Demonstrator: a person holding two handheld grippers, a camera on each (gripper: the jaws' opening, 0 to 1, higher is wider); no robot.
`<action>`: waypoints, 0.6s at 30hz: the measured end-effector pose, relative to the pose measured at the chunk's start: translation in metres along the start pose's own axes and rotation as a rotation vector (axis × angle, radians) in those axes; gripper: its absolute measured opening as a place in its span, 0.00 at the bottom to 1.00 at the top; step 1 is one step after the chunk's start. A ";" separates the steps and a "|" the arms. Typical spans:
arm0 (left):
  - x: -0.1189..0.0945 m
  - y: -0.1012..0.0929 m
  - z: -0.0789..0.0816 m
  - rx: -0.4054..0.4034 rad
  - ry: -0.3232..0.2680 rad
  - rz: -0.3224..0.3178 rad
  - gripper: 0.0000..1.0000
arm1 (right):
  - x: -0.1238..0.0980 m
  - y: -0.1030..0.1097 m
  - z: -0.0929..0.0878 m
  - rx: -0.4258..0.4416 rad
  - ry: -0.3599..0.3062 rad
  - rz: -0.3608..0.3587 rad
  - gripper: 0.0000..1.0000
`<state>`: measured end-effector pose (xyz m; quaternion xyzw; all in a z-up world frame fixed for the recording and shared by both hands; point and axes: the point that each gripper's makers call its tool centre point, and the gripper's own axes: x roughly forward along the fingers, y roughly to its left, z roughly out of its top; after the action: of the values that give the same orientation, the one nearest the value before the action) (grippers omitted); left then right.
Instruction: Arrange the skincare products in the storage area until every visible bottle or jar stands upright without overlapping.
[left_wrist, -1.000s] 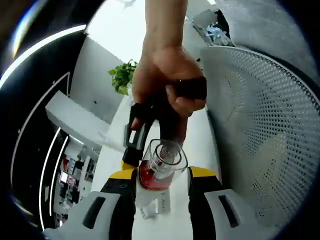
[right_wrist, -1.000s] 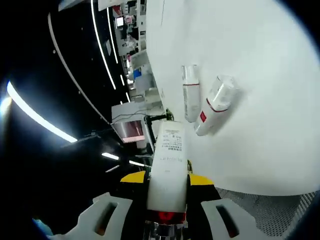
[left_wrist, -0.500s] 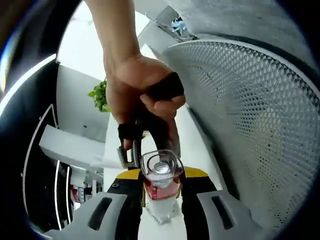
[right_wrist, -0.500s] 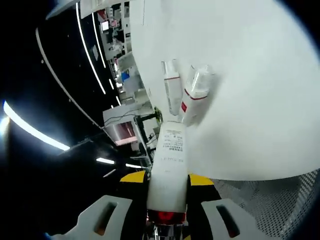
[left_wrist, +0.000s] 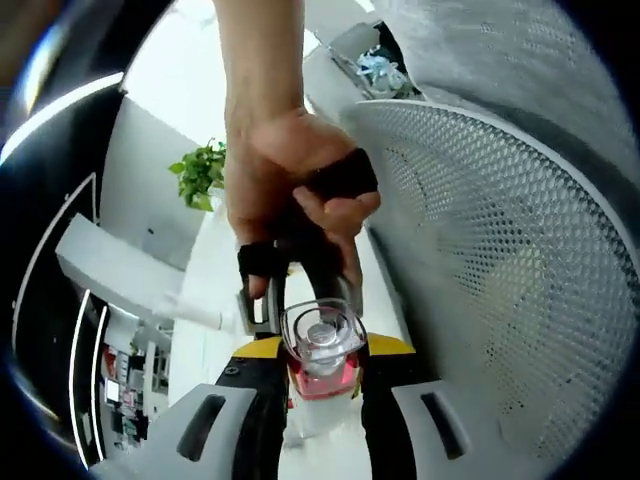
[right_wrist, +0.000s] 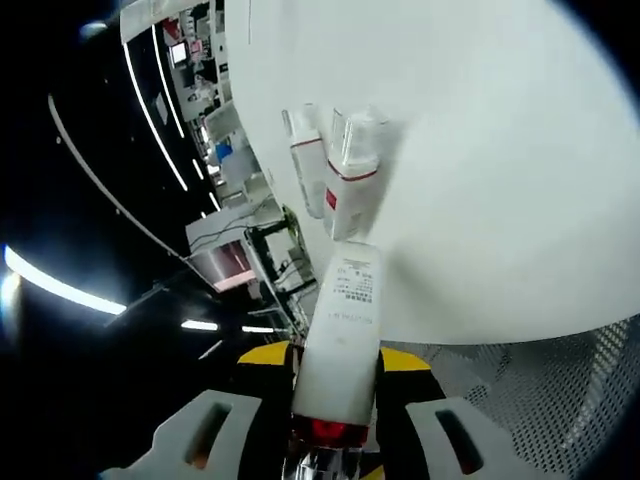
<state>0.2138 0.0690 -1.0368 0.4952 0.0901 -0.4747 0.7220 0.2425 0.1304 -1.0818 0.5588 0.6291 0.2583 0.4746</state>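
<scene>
In the left gripper view my left gripper is shut on a red bottle with a clear square cap, seen cap-first between the yellow-edged jaws. Just beyond it a person's hand grips the black handle of the other gripper. In the right gripper view my right gripper is shut on a white bottle with printed text, its red end toward the camera. Further out on the white table stand a slim white bottle with a red band and a clear-capped bottle with a red label, side by side.
A white perforated mesh basket wall curves along the right of the left gripper view, and its mesh shows at the bottom right of the right gripper view. A green plant stands far off. Dark shelving with light strips lies past the table edge.
Both views have swung with the hands. In the right gripper view the two standing bottles now appear further left and higher. Each gripper still holds its bottle.
</scene>
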 end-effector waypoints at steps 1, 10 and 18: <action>0.001 0.000 0.000 -0.043 -0.005 -0.008 0.23 | 0.000 -0.001 0.000 0.000 0.001 -0.006 0.27; 0.001 0.010 0.002 -0.196 -0.040 0.006 0.22 | -0.005 -0.001 0.003 -0.024 -0.006 -0.008 0.35; -0.004 0.038 -0.012 -0.494 -0.062 0.112 0.22 | -0.006 0.007 0.014 -0.047 -0.054 0.029 0.47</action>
<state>0.2452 0.0838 -1.0163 0.2930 0.1539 -0.4126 0.8486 0.2582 0.1240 -1.0799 0.5634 0.6015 0.2649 0.5006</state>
